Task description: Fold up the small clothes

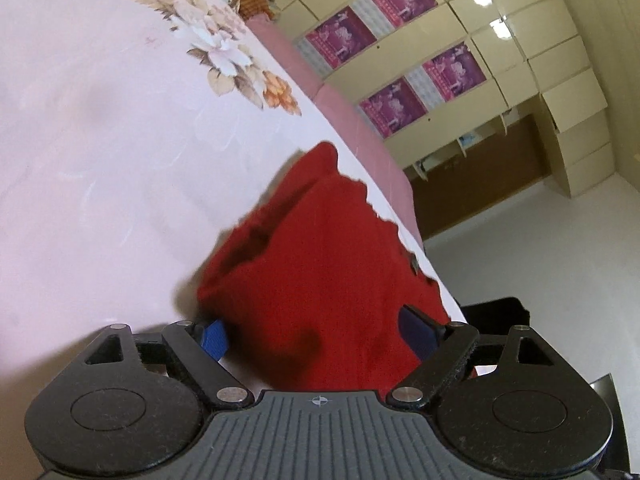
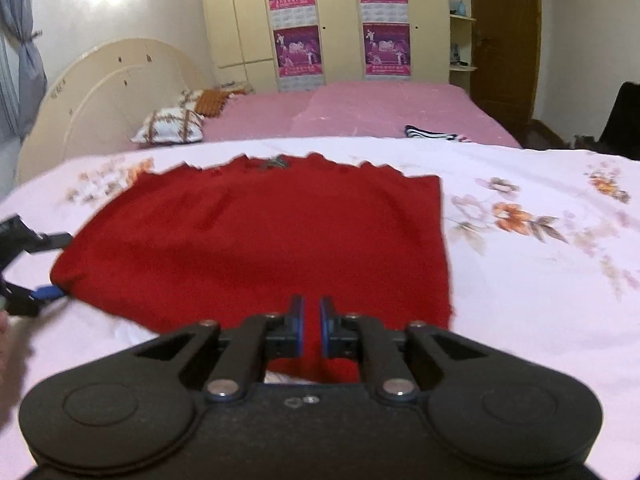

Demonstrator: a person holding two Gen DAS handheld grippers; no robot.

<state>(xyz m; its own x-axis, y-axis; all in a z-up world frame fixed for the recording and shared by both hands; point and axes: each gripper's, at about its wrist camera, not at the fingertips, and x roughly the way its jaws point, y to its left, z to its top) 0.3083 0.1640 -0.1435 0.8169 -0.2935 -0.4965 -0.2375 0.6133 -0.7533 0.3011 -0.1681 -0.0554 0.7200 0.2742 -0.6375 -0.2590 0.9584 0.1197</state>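
A small red knitted garment (image 2: pixel 256 236) lies flat on the pale floral bedsheet (image 2: pixel 540 280), its scalloped edge at the far side. My right gripper (image 2: pixel 311 328) is at the garment's near edge, its blue pads nearly closed with red cloth between them. My left gripper (image 1: pixel 316 332) is open wide at the garment's (image 1: pixel 320 264) left side, with the cloth's edge between its spread blue pads. The left gripper also shows in the right wrist view (image 2: pixel 44 268) at the garment's left corner.
A striped dark-and-white garment (image 2: pixel 430 133) lies further back on the pink bed cover (image 2: pixel 360 112). Patterned pillows (image 2: pixel 172 126) lie by the cream headboard (image 2: pixel 100 92). A wardrobe with purple posters (image 2: pixel 340 20) stands behind. The bed edge drops to a white floor (image 1: pixel 540 248).
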